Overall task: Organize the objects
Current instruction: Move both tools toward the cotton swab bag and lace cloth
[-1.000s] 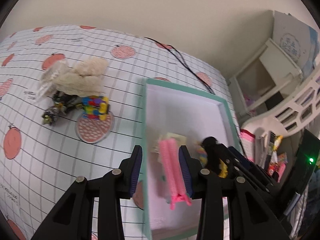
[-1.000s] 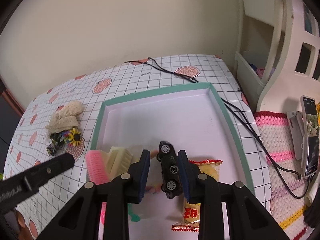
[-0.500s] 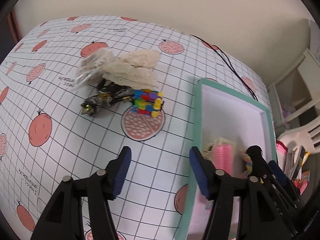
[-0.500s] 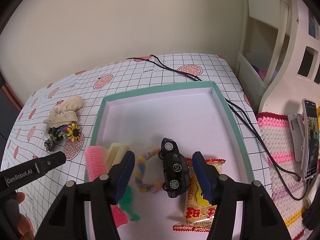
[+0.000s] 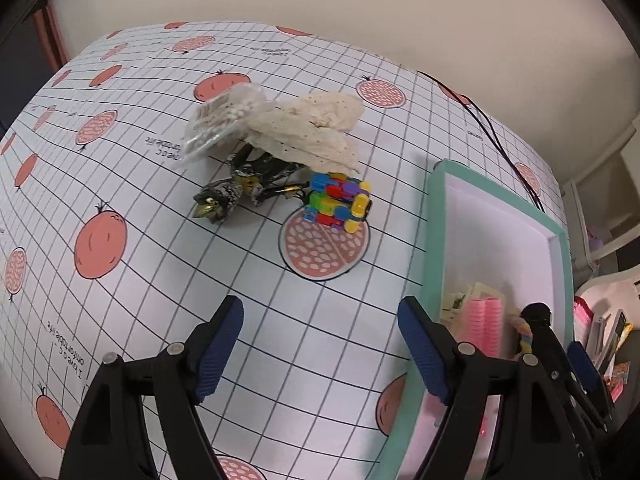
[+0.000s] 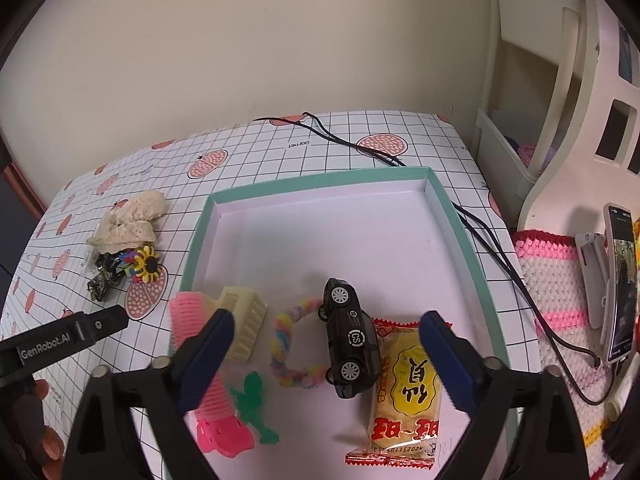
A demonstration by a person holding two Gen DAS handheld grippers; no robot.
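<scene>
The right gripper (image 6: 326, 354) hangs over the near part of the teal-rimmed box (image 6: 460, 216), and its jaws have just been opening; they now stand spread wide with nothing pinched. Between its blue pads (image 6: 208, 354), lying free on the box floor, is a black toy car (image 6: 352, 340). Just left of the car curls a pastel fuzzy loop (image 6: 286, 342). Under the right finger lies a yellow snack packet (image 6: 404, 388); under the left finger, a pink hair clip (image 6: 200, 340) beside a cream hair clip (image 6: 246, 326), with a green toy figure (image 6: 254, 406) nearer.

The left gripper (image 5: 320, 354) has also just been opening its jaws and is spread over the bare gridded tablecloth (image 5: 140, 280), holding nothing; the box rim is just right of its right finger. Farther ahead sit a multicoloured block toy (image 5: 338, 200), then a dark foil-like bundle (image 5: 236, 196), then a cream lace cloth (image 5: 312, 128) with a clear bag (image 5: 224, 120) at its left.
</scene>
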